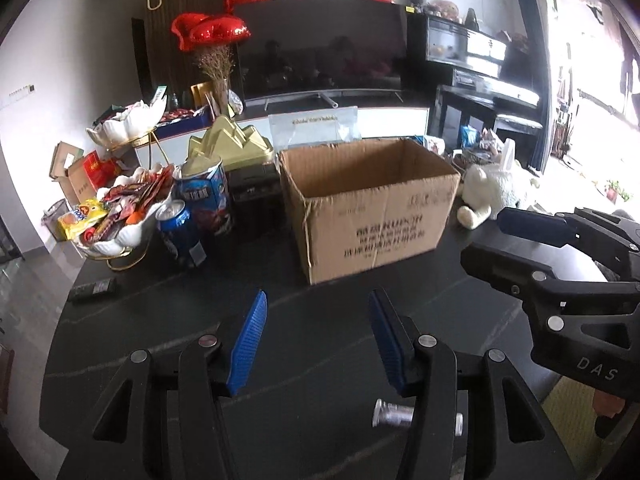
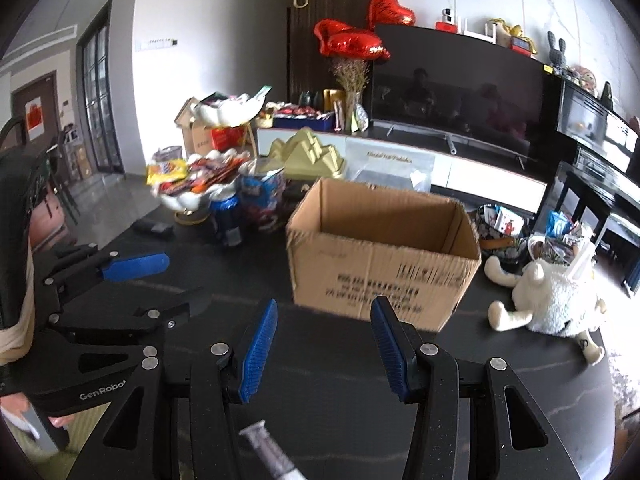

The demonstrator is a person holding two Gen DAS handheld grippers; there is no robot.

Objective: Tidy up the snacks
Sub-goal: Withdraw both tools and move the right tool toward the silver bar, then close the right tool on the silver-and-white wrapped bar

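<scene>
Both grippers, left gripper [image 1: 316, 336] and right gripper [image 2: 324, 340], hover part-open, jaws empty, over the table's [image 1: 340, 312] near edge; the brown, open-topped cardboard box [image 1: 368, 204] stands mid-table, snacks [image 1: 116, 212] heaped in a white dish at its far-left corner.

White walls and a dark wood panel [image 2: 336, 20] back a wide black television [image 1: 320, 48] on a low white cabinet [image 2: 480, 172] — bright daylight floods from the window [image 1: 584, 80] at right.

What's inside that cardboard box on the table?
The cardboard box stands open; only bare inner walls show. Its near wall hides the bottom, so I cannot tell whether anything lies there.
</scene>
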